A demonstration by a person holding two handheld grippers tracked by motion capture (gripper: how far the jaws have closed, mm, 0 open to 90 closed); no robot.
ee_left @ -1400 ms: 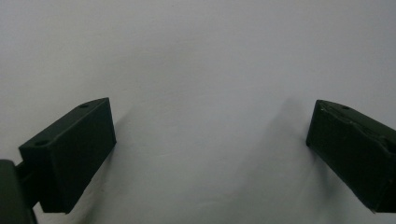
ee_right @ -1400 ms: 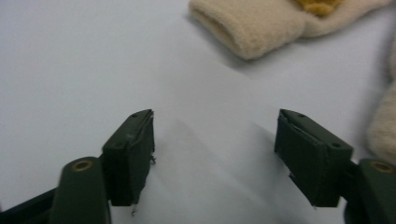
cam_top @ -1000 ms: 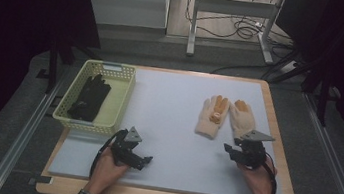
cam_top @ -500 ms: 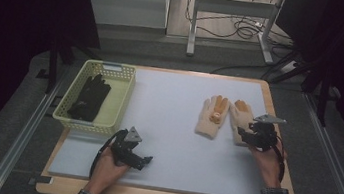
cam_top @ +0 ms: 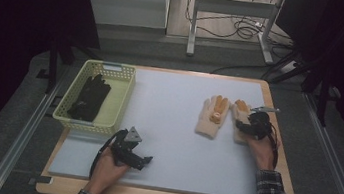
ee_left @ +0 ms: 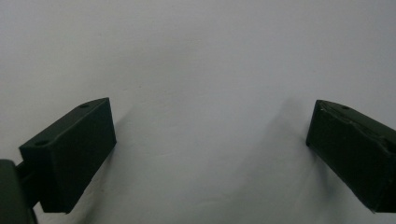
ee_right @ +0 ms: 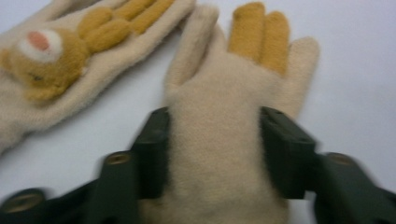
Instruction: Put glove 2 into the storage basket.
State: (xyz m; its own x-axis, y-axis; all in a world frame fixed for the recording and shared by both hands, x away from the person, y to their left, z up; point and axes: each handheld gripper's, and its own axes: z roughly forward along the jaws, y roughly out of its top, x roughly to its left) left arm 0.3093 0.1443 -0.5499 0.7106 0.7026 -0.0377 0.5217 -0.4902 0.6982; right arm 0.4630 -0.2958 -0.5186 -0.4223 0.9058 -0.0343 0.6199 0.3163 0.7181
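Near the tabletop's right edge, the right tool (ee_right: 212, 154), its jaws just closing, straddles the beige glove (ee_right: 229, 140), while the left tool (ee_left: 210, 154) stands wide over bare tabletop (ee_left: 201, 56).

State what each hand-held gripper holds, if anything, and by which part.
The right hand-held gripper has its jaws on either side of the plain beige glove at the palm, near the cuff. The left hand-held gripper holds nothing, jaws open.

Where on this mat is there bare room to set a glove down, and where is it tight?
Free: the wide middle of the mat, between the basket and the bear glove, and the near strip between the left gripper and the right hand. Crowded: the right side, where the right gripper straddles the plain glove beside the bear glove.
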